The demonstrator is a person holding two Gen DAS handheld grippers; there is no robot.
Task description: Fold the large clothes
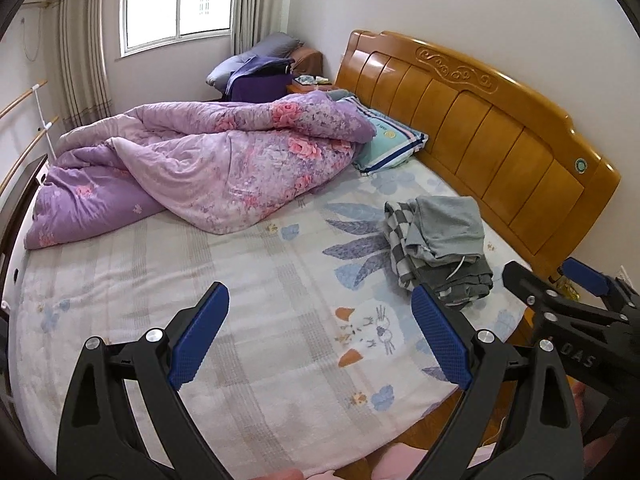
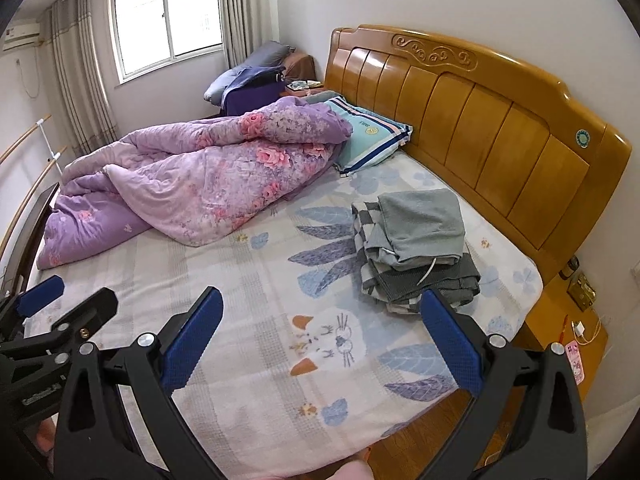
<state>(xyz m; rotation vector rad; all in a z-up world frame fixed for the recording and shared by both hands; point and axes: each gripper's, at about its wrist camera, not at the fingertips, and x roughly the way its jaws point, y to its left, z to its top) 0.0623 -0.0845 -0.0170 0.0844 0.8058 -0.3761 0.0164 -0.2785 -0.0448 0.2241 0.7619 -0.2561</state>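
Both claws are held above the near edge of the bed, and each stands with its blue pads wide apart and nothing between them. The left gripper (image 1: 320, 336) and the right gripper (image 2: 322, 338) look the same way, side by side; the right one shows at the right border of the left wrist view.

The clothes (image 2: 414, 246) lie ahead and to the right of both claws, near the headboard (image 2: 500, 128) — a stack of a light grey garment on top, a checked one and a darker grey one under it. The stack looks roughly folded, though the edges are not even and a white cord hangs out. So the scene fits two stages: a pile that waits for folding, or one already laid aside. I cannot tell which.

If a garment is taken, it is wise to pinch only the top layer at a corner or hem, one claw on each side, so that the layers below do not come with it.

The patterned bedsheet (image 1: 248, 288) between the claws and the stack is flat and free — good room for spreading. Far ahead on the left lies a crumpled purple floral quilt (image 1: 208, 168), with a pillow (image 1: 390, 142) at its right end. Behind are a window (image 2: 168, 16) and curtains.
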